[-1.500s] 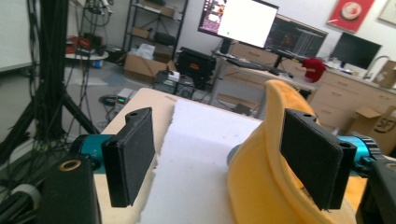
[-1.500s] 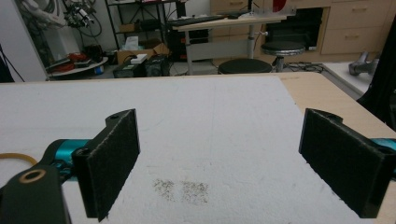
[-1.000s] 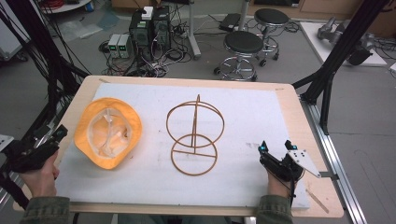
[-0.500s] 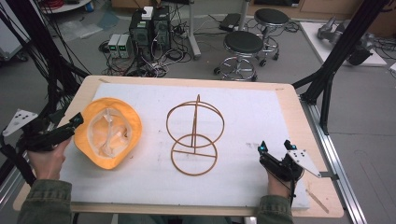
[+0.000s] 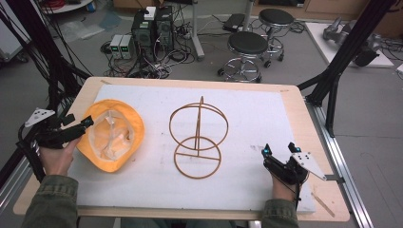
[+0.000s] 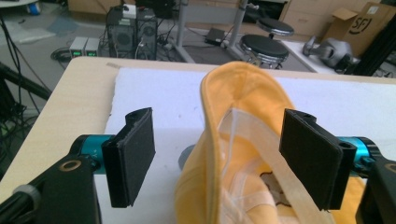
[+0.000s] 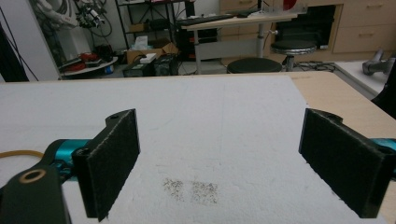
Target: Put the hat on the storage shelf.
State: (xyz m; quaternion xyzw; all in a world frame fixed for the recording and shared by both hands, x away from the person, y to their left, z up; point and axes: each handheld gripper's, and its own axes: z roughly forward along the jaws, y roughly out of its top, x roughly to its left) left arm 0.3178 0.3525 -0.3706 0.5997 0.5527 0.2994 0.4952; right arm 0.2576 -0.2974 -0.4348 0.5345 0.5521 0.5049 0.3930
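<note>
**Left claw open at hat brim; right claw idle near front edge**

Near field, right side: the right gripper [image 5: 278, 149] sits low on the white foam mat [image 5: 266, 114], close to the mat's front-right corner and the table's wooden border [image 5: 304, 118]. Its jaws stand wide apart with nothing between them; the right gripper view [image 7: 219, 163] shows only bare mat ahead, marked by a small patch of dark specks [image 7: 191, 187]. Open mat lies forward and to its left.

Near field, left side: the left gripper [image 5: 81, 124] hangs over the table's left border, jaws spread wide. In the left gripper view [image 6: 217, 158] the orange hat [image 6: 233, 140] lies upturned, its near brim rising between the two pads. The pad [image 6: 135, 156] on that view's left stands clear of the fabric; whether the other pad touches the lining cannot be told. From above, the jaw tips meet the hat [image 5: 111, 135] at its left brim edge.

Middle field: the hat rests on the left part of the mat, crown down. The wire hat stand [image 5: 198, 137] rises at mat centre, apart from the hat, with free mat between them and around it.

Far field: stools [image 5: 247, 45] and computer boxes [image 5: 152, 28] stand on the floor beyond the far edge.
</note>
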